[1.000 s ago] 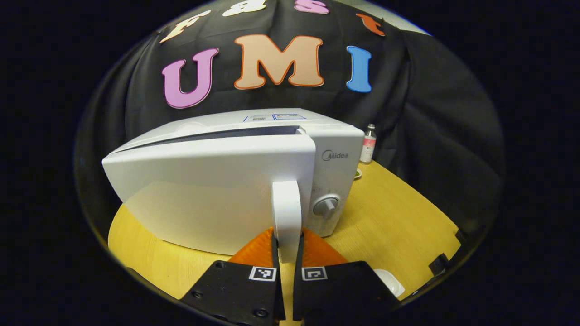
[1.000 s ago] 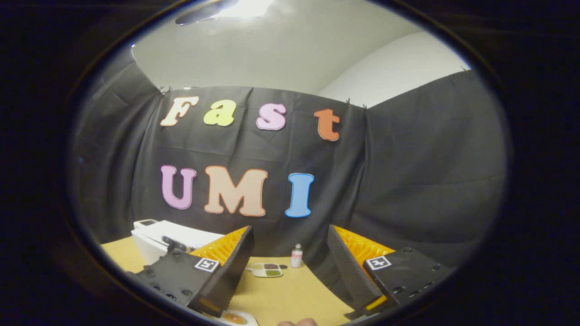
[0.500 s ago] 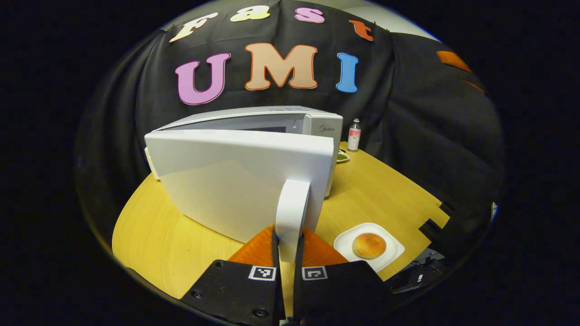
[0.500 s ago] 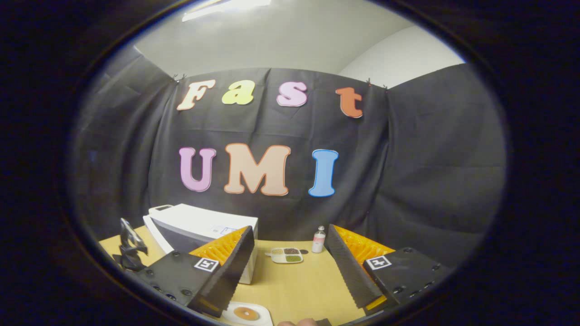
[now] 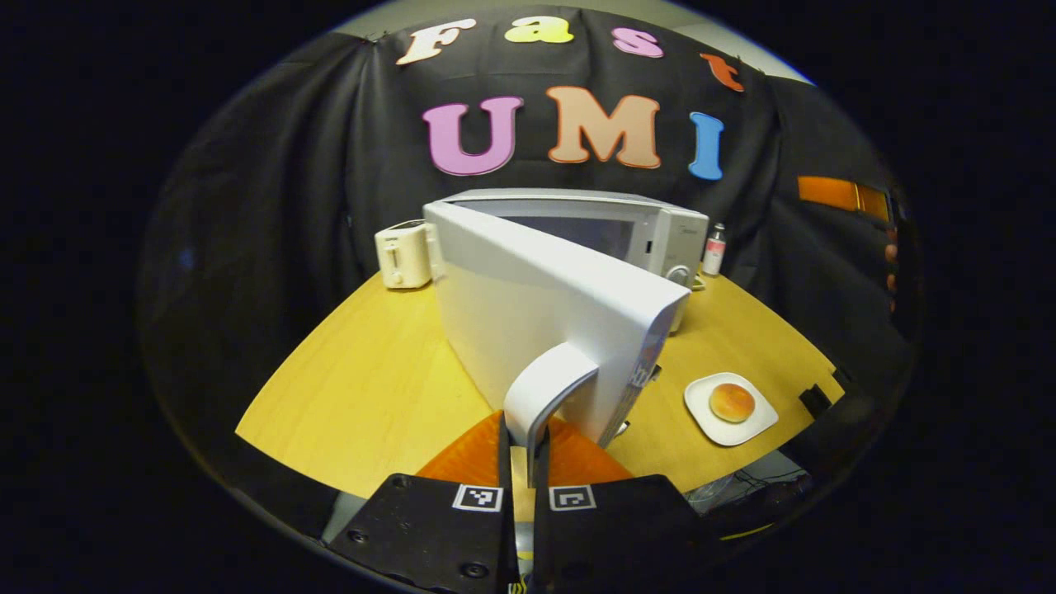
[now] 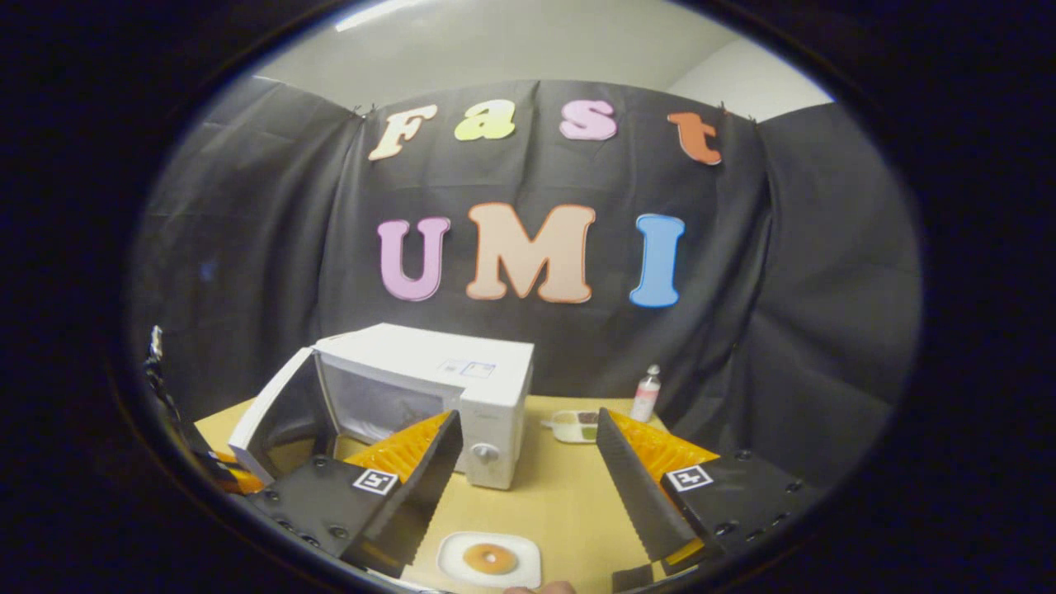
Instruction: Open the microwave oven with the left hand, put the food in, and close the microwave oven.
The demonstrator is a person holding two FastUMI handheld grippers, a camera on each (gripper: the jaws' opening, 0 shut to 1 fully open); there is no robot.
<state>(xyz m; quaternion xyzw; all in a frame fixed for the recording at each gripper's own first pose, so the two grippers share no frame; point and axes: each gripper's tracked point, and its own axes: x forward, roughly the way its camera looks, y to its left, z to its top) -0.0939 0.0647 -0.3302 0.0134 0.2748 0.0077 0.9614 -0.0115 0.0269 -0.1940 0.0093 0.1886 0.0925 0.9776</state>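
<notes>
The white microwave (image 5: pixel 652 227) (image 6: pixel 462 379) stands at the back of the round wooden table (image 5: pixel 371 388). Its door (image 5: pixel 544 313) (image 6: pixel 276 412) is swung wide open, so the cavity (image 6: pixel 384 408) shows in the right gripper view. My left gripper (image 5: pixel 521 458) is shut on the door's white handle (image 5: pixel 540 392). A bun (image 5: pixel 732 402) (image 6: pixel 488 558) lies on a white square plate (image 5: pixel 747 425) (image 6: pixel 524 553) near the table's front edge. My right gripper (image 6: pixel 528 495) hangs open above and just behind that plate, holding nothing.
A cream toaster (image 5: pixel 403 256) stands left of the microwave. A small bottle (image 5: pixel 714 248) (image 6: pixel 646 393) and a divided dish (image 6: pixel 577 425) of condiments sit at the back right. Black cloth walls close in the table.
My left gripper has pulled the door from slightly ajar to wide open, swinging leftward. My right gripper has tilted down, bringing the microwave and the plate further into its view.
</notes>
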